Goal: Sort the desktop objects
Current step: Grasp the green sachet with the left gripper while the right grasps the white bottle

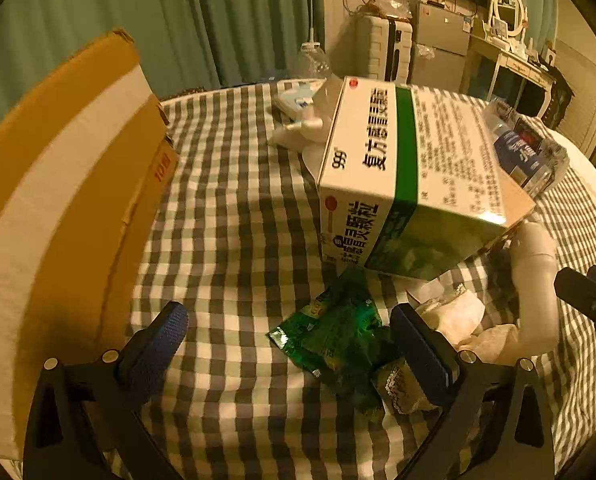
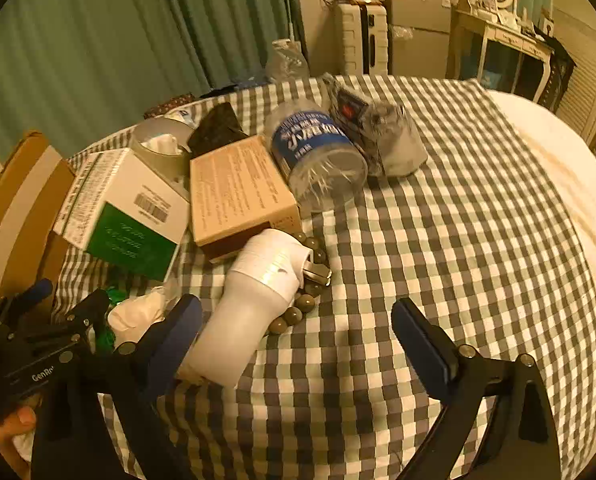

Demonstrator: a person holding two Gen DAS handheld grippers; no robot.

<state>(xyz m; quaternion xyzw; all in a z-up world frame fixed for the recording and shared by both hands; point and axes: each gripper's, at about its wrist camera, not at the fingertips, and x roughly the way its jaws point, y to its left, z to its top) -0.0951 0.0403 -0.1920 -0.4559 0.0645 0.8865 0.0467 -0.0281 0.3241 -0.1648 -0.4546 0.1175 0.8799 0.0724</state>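
Left gripper [image 1: 290,344]: your fingers stand wide, nothing held, crinkled green foil sachet [image 1: 333,344] between them.
Right gripper [image 2: 298,340]: wide too, empty, white plastic bottle [image 2: 250,312] beside your left finger.

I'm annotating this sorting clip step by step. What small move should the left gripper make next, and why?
Probably ease the left gripper forward and down around the green packet: its jaws are open and empty, and the packet lies loose between its fingers on the cloth.

On the cloth [image 2: 437,240], the medicine box [image 1: 409,176] lies right of the carton [image 1: 58,200], a sachet [image 1: 337,336] before it. The bottle [image 2: 317,156] lies behind the white tube [image 2: 250,304], beads [image 2: 305,300] beside the tube.
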